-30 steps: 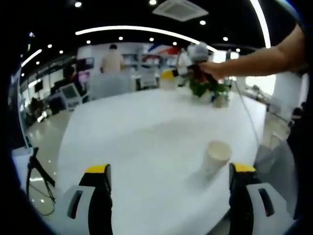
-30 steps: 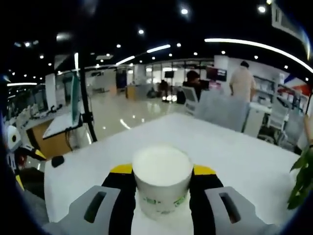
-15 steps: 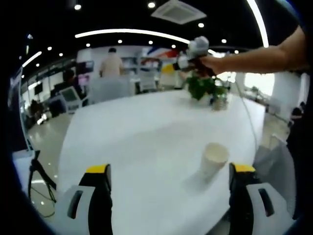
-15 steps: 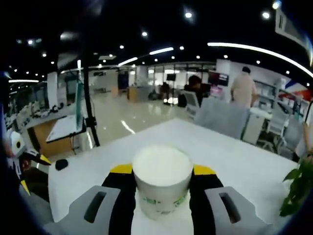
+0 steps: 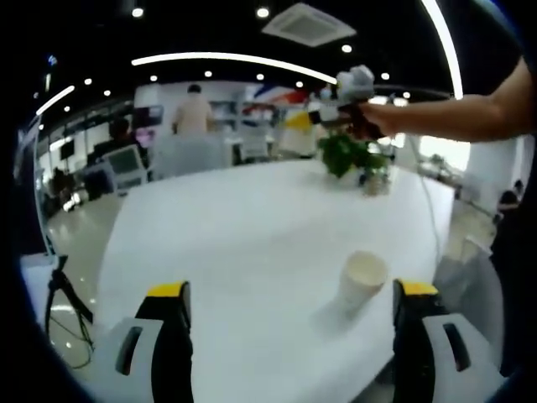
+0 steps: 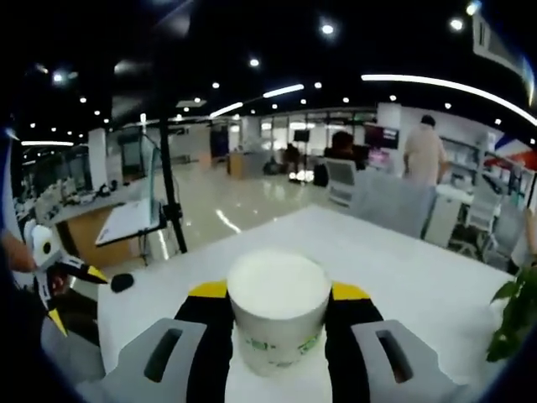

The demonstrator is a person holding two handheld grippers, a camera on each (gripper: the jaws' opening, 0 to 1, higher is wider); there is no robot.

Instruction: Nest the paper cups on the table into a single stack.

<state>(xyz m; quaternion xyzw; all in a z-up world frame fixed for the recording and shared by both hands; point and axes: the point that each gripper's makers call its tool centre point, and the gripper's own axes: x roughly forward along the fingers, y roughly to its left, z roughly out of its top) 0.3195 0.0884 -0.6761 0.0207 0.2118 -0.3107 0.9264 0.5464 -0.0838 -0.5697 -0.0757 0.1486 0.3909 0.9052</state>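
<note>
Right gripper (image 6: pixel 278 323) clamped on a white paper cup (image 6: pixel 278 311), jaws pressing both side walls, cup upright, mouth facing camera, held at 6 o'clock in the right gripper view above the white table (image 6: pixel 403 277). Green print on the cup's lower wall.

Left gripper (image 5: pixel 289 332) spread wide, nothing between the jaws. Second cup (image 5: pixel 362 281) stands upright on the table at about 4 o'clock in the left gripper view, just inside the right-hand jaw, near the table's edge. Farther out, at 1 o'clock, the person's forearm (image 5: pixel 457 113) reaches over the table, hand on the right gripper, with a potted plant (image 5: pixel 352 159) below it. Office chairs and a person standing at 11 o'clock, well apart.

Handling, judged: paper cups are light, thin-walled, easy to crush or tip; squeeze gently at mid-wall, below the rolled rim, keep it upright. Standing cup may slide or topple when the held one is pushed in, so lower straight down.
</note>
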